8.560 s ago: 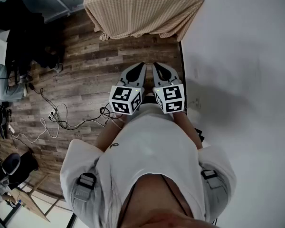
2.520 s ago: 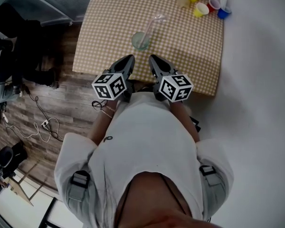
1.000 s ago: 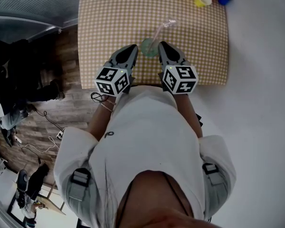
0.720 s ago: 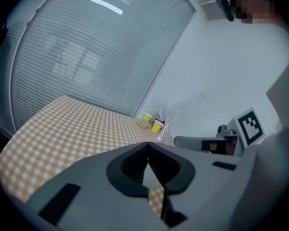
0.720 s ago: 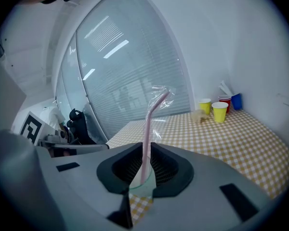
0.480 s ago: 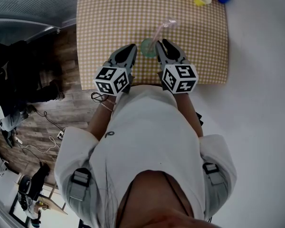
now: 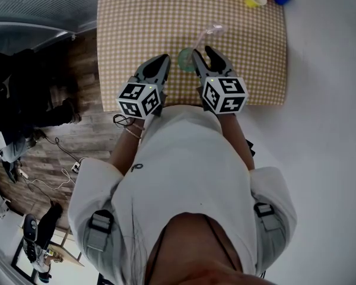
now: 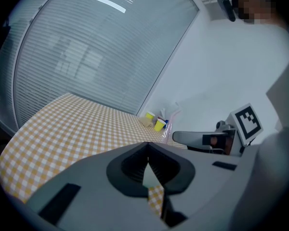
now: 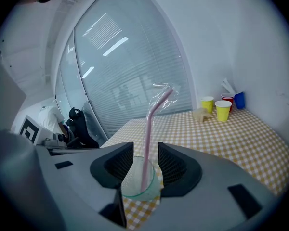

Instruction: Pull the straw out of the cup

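Since half a second ago the right gripper (image 9: 145, 154) has slid in on the cup (image 9: 140, 179), and its fingers (image 9: 177, 165) are spreading apart. A second ago they were closed and stood just to the right of the cup.

From the head view, a counter (image 7: 142, 22) under a tan checked cloth fills the upper part of the scene. The cup stands near its close edge. A person in a white shirt (image 7: 184, 177) stands on the near side of the cup, with a gripper in each hand.

The left gripper (image 7: 164, 59) hovers just left of the cup without touching it. Its fingers (image 8: 132, 167) are pressed together with nothing between them. The right gripper's fingers sit on either side of the cup, which stands in the gap between them. Whether they press on it cannot be told.

The cup is clear with a greenish tint and stands upright. A pink straw (image 9: 147, 129) rises out of the cup and bends near the top, where a clear wrapper (image 9: 160, 91) covers its tip.

Well beyond the cup, at the far right corner of the counter, a yellow cup (image 9: 223, 110), a red cup (image 9: 227, 98) and a blue cup (image 9: 239, 100) stand close together.
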The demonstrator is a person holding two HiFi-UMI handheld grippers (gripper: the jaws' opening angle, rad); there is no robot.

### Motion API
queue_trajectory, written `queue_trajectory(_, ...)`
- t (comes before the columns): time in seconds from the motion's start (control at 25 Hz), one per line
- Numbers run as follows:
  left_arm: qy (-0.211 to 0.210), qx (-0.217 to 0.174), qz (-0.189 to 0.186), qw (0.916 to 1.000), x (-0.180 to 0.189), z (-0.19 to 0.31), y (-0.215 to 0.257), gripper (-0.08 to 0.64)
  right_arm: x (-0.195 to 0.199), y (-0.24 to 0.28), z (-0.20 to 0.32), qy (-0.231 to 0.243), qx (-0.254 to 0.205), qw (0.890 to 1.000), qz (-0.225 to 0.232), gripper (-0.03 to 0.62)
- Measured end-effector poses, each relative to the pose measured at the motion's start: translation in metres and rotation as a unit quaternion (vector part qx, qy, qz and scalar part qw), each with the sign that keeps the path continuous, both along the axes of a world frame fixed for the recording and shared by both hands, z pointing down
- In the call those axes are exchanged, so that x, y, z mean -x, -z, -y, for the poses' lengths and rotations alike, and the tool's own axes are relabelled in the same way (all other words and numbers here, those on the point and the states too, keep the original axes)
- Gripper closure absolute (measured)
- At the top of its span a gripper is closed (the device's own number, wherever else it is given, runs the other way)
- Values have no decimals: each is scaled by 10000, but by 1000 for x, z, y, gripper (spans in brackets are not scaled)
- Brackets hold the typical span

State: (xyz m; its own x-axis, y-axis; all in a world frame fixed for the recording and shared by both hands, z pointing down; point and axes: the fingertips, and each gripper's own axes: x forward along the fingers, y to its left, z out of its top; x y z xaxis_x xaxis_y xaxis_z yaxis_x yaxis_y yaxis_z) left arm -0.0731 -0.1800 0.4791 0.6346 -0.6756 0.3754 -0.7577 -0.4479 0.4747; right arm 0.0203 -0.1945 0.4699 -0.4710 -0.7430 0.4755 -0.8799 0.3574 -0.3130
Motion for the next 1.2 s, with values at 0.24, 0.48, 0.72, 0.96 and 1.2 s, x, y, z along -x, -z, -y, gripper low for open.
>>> queue_trajectory(0.24,8,38,45,10000,7,-2,-2,552,5,0,3,15,49,9999,-159,428)
queue_trajectory(0.48,7,51,62,10000,4,-2,-5,552,1,-4,3,-41,105,9998,-151,405)
queue_trajectory(0.72,-31,59,94,9999,2,-2,-6,552,0,-4,7,-78,110,9998,-110,390)
queue_trajectory(0.96,24,88,87,9999,4,-1,-7,552,3,-7,13,42,168,9998,-122,388)
queue_trajectory(1.2,112,153,90,9998,11,-2,-11,552,6,-12,16,152,209,9996,-147,388)
